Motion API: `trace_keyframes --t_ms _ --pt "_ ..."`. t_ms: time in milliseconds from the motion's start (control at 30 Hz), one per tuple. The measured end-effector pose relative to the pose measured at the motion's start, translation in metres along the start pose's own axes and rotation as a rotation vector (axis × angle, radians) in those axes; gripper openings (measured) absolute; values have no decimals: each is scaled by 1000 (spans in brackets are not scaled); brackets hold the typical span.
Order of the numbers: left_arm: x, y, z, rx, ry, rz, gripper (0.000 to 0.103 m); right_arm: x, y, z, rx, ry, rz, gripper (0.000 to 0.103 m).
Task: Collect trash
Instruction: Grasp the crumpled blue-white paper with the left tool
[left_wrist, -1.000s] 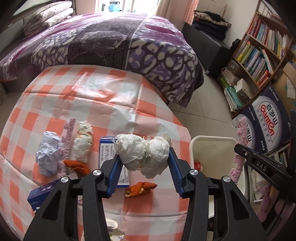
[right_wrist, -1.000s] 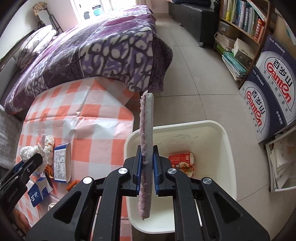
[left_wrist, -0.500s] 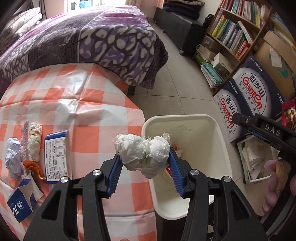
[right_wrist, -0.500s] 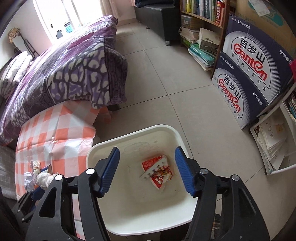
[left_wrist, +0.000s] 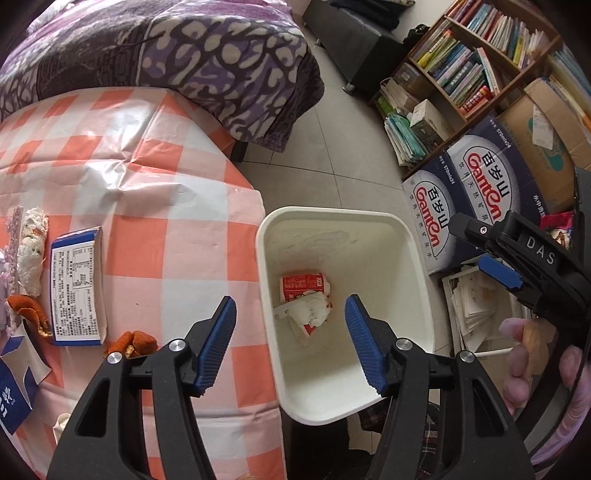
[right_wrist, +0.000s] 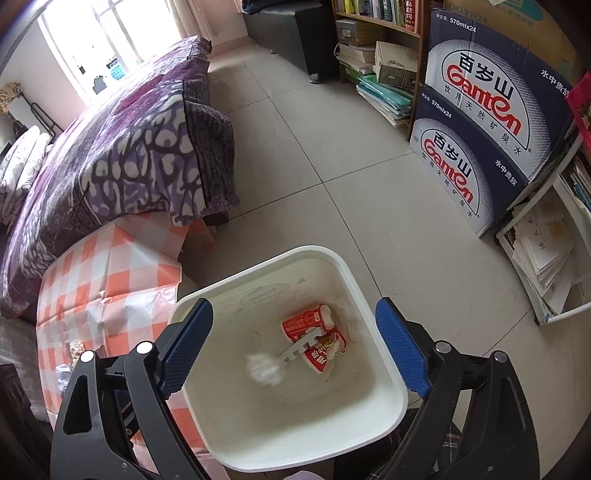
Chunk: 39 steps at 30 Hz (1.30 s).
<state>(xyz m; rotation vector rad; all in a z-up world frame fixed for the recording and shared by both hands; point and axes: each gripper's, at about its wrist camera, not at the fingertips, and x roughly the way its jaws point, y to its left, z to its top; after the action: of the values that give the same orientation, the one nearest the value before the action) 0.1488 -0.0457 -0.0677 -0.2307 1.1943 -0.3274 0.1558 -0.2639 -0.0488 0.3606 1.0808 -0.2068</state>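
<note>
both sets of fingers (left_wrist: 218, 332) (right_wrist: 400, 347) spread, empty, over the bin (left_wrist: 413, 251); white wad (left_wrist: 310, 312) drops inside. next, likely reach left for worktop (left_wrist: 166, 240) scraps like the peel (left_wrist: 133, 341).

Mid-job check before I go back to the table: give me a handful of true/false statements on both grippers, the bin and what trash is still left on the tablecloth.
1. The left gripper is open and holds nothing. True.
2. The right gripper is clamped on a flat strip. False: its jaws are spread wide and empty above the white bin.
3. A white tissue wad is inside the bin, by a red carton. True.
4. The checked tablecloth has been cleared of trash. False: a blue-and-white box, orange peel and a crumpled tissue lie on it.
5. The bin stands on the table. False: it is beside the table's edge, lower down.
</note>
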Motion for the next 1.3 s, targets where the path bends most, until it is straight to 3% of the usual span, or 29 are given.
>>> trace_keyframes --t_ms 367,833,1100,1300 --pt "-18 53 7 -62 -38 139 71 7 44 -14 -82 23 17 89" --pt "-61 184 7 -309 -85 348 75 26 122 -49 -238 86 40 90" --pt "-78 248 0 -429 -96 426 75 35 162 -69 -317 125 58 91" --pt "-73 278 -9 -476 -50 432 75 43 190 -84 -354 165 86 91"
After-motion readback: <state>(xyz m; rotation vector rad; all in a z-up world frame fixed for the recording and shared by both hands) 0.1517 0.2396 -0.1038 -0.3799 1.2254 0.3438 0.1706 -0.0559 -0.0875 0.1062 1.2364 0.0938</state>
